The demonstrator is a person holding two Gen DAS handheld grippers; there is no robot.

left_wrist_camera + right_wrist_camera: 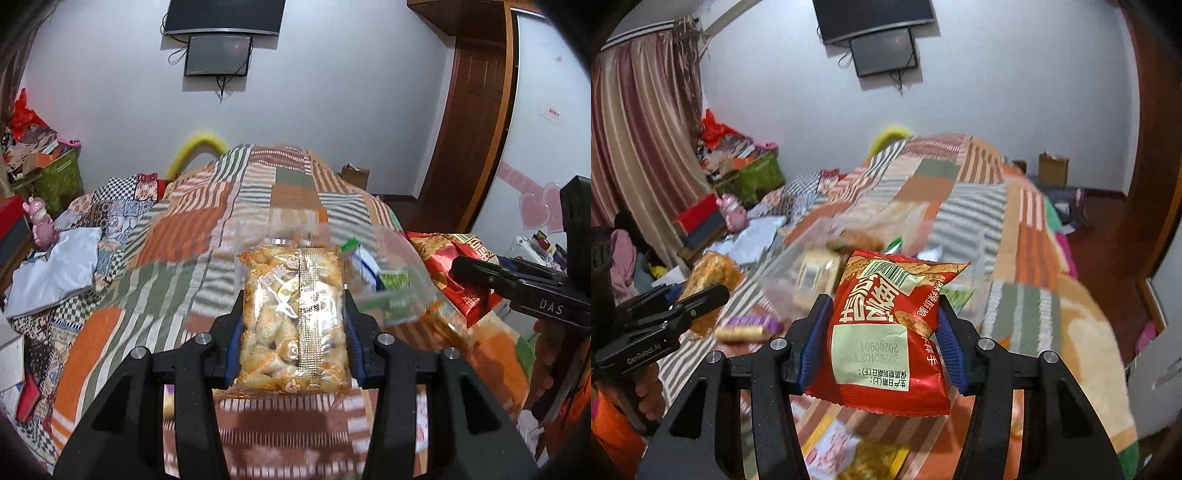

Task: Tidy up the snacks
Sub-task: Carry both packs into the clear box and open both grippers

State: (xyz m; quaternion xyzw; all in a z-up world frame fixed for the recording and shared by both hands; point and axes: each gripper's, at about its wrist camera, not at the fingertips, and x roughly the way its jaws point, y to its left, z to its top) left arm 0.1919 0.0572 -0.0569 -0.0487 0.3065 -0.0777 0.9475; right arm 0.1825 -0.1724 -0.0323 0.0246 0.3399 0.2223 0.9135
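My left gripper (293,306) is shut on a clear-and-orange pack of biscuits (293,317), held above the patchwork bedspread (192,236). My right gripper (882,314) is shut on a red snack bag (886,332), also lifted off the bed. Behind both packs stands a clear plastic box (388,269) holding several snacks; it is blurred. In the left wrist view the right gripper (480,273) shows at the right edge with the red bag (461,273). In the right wrist view the left gripper (698,299) shows at the left with the biscuit pack (709,273).
A purple-and-cream snack pack (748,328) lies on the bedspread left of the clear box (812,266). More wrappers lie under the right gripper. A silver bag (55,269) and a pink toy (38,221) sit at the bed's left, green boxes (61,177) beyond.
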